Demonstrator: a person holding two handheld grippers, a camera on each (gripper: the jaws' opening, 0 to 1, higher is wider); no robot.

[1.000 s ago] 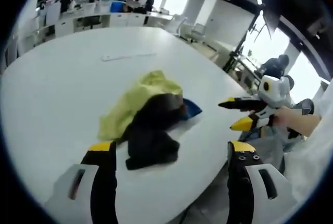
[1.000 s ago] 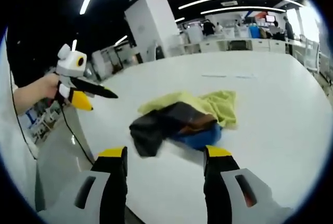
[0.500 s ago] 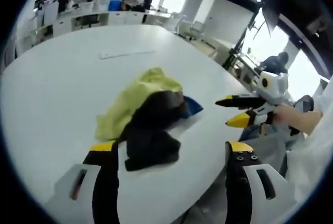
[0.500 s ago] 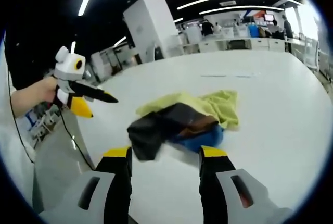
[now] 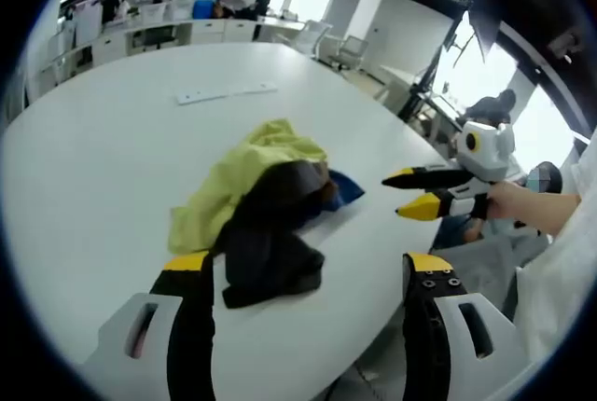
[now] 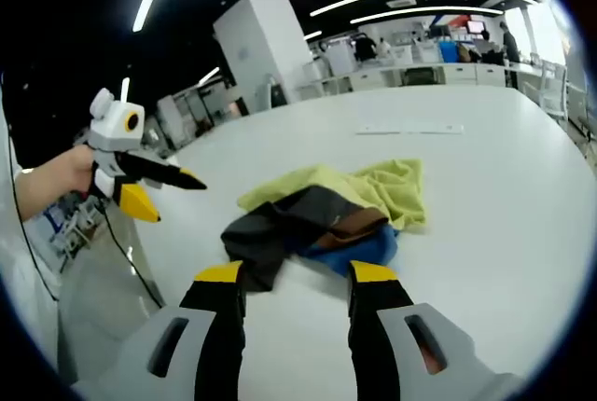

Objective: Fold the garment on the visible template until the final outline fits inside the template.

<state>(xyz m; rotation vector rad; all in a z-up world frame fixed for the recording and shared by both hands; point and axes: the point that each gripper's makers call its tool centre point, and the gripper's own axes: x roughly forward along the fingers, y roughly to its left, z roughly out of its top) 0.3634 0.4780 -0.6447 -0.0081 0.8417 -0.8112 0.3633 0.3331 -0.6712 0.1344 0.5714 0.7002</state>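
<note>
A crumpled heap lies on the white table (image 5: 103,140): a yellow cloth (image 5: 244,177), a dark garment (image 5: 270,238) across it, and a blue piece (image 5: 347,190) poking out underneath. My left gripper (image 5: 308,266) hovers open just short of the dark garment, holding nothing. The right gripper (image 5: 399,193) hangs to the right of the heap over the table edge, jaws a little apart and empty. In the right gripper view the yellow cloth (image 6: 378,186), dark garment (image 6: 280,228) and blue piece (image 6: 354,250) lie ahead of my right gripper (image 6: 295,275); the left gripper (image 6: 170,194) floats to the left.
A thin white strip (image 5: 227,94) lies farther back on the table, also seen as the strip (image 6: 410,128). The table's rounded edge (image 6: 140,261) runs close by. A hand (image 5: 527,210) holds the right gripper. Office desks and people stand far behind.
The right gripper's jaws have drawn closer together, and both views have edged slightly nearer the heap. The garments have not moved.
</note>
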